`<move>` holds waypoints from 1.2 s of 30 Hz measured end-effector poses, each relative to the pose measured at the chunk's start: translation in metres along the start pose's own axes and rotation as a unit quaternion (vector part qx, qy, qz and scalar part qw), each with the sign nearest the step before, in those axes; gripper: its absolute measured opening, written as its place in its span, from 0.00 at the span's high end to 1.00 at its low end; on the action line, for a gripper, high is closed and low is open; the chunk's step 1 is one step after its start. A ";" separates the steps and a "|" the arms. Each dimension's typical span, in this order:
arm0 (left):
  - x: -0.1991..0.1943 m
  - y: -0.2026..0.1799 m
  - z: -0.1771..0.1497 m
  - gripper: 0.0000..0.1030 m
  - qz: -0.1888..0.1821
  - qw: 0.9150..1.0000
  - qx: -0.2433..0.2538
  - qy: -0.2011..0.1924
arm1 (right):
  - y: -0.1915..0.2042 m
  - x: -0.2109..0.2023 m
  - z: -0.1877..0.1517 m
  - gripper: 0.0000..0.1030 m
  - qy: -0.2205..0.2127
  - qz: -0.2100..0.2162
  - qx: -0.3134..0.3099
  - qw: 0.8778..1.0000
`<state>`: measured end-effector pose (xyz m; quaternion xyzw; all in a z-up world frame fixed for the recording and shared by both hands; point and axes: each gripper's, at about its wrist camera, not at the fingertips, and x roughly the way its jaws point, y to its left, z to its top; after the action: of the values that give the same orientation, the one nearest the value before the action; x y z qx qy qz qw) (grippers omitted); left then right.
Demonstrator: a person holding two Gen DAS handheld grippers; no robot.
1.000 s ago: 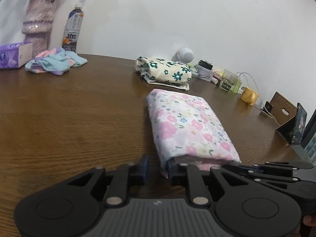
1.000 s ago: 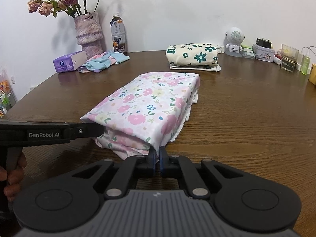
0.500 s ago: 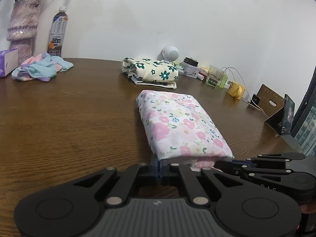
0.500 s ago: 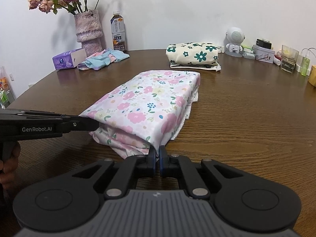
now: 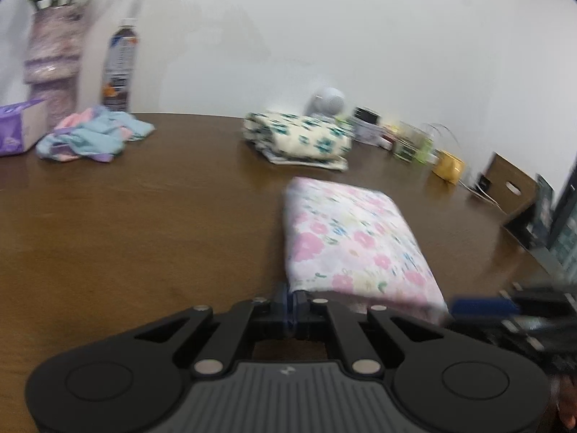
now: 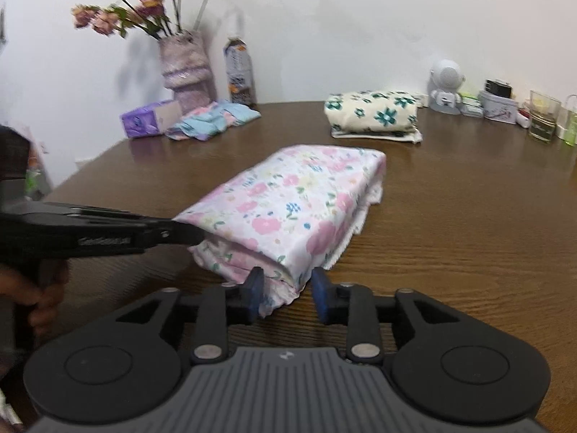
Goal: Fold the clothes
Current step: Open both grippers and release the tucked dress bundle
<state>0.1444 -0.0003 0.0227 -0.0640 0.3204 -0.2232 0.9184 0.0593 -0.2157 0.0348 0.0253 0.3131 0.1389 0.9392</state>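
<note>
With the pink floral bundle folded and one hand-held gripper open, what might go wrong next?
1. The left hand-held gripper looks shut on a corner of the pink floral bundle; pulling away could drag the top layer open.
2. The open right hand-held gripper straddles the near corner, where loose layers sag, and could snag them.

Both low wrist views closely share the folded floral garment (image 5: 353, 241).
</note>
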 end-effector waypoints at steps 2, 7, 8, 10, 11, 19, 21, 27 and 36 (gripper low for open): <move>0.002 0.014 0.007 0.91 0.014 1.000 -0.025 0.000 | -0.003 -0.004 0.003 0.67 0.000 0.018 0.005 1.000; -0.010 0.035 0.006 0.76 0.022 0.996 -0.082 0.005 | -0.019 0.003 0.013 0.64 0.000 0.019 0.012 1.000; -0.015 0.035 0.004 0.74 0.012 0.996 -0.085 0.006 | -0.022 0.005 0.015 0.64 0.000 0.019 0.013 1.000; -0.024 0.028 -0.001 0.66 -0.029 0.995 -0.090 0.010 | -0.028 0.008 0.019 0.64 0.000 0.019 0.015 1.000; -0.028 0.023 -0.004 0.61 -0.050 0.994 -0.091 0.012 | -0.031 0.009 0.021 0.64 0.000 0.020 0.017 1.000; -0.025 -0.032 -0.011 0.56 -0.086 0.994 -0.061 0.011 | -0.056 0.022 0.038 0.61 0.001 0.021 0.026 0.999; -0.018 -0.041 -0.012 0.58 -0.074 0.996 -0.047 0.017 | -0.060 0.026 0.041 0.60 0.001 0.018 0.026 0.999; -0.005 -0.055 -0.017 0.91 -0.054 0.998 -0.015 0.031 | -0.071 0.029 0.033 0.57 0.004 0.021 0.046 0.999; -0.015 -0.025 -0.011 0.97 -0.030 0.999 0.018 0.030 | -0.066 0.023 0.026 0.57 0.005 0.039 0.039 0.998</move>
<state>0.1177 -0.0155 0.0286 -0.0507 0.3417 -0.2583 0.9022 0.1090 -0.2720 0.0334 0.0735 0.3220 0.1637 0.9296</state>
